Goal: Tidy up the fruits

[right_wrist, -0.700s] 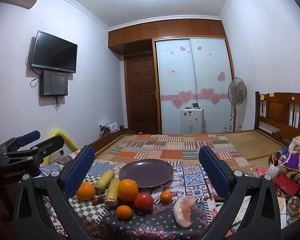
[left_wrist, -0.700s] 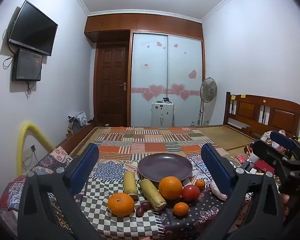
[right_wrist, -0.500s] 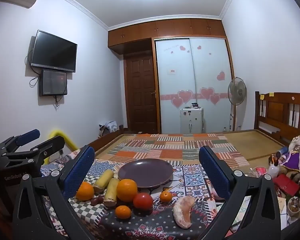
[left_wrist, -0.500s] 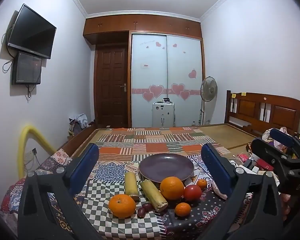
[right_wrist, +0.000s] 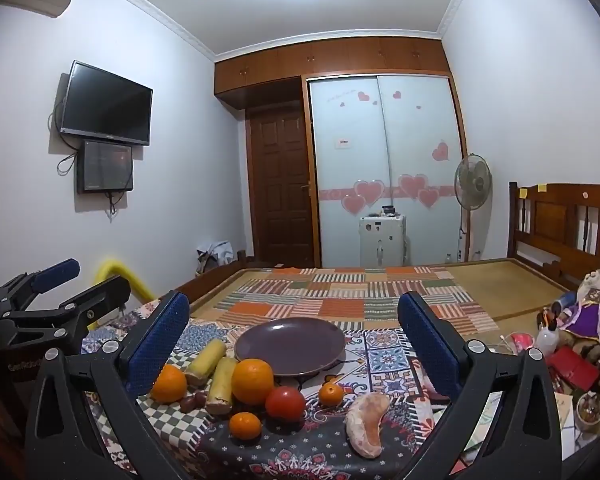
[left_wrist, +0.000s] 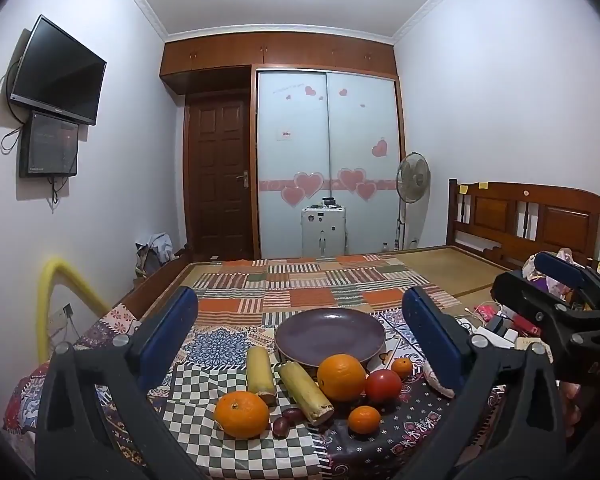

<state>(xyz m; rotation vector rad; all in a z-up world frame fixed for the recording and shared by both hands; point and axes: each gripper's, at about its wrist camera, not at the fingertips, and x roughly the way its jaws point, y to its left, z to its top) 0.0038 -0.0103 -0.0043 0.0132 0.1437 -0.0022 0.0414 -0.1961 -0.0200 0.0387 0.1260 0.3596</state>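
An empty dark purple plate (left_wrist: 330, 336) (right_wrist: 290, 346) stands on a patterned cloth. In front of it lie two large oranges (left_wrist: 241, 414) (left_wrist: 341, 377), two yellowish cane pieces (left_wrist: 305, 390), a red tomato (left_wrist: 383, 385) (right_wrist: 285, 401), two small tangerines (left_wrist: 364, 419) (right_wrist: 331, 394), dark dates (left_wrist: 281, 426) and a peeled pomelo wedge (right_wrist: 366, 423). My left gripper (left_wrist: 300, 320) is open and empty, held back above the fruit. My right gripper (right_wrist: 293, 320) is open and empty too, to the right of the left one.
The cloth-covered table edge is near me. Clutter of bottles, a red box and toys (right_wrist: 572, 344) sits at the right. A bed with a patchwork mat (left_wrist: 320, 280) lies behind the plate. A yellow foam tube (left_wrist: 60, 280) stands at the left.
Both views shifted only slightly; the left gripper drifted a little. The fruit and plate have not moved, and both grippers stay open.
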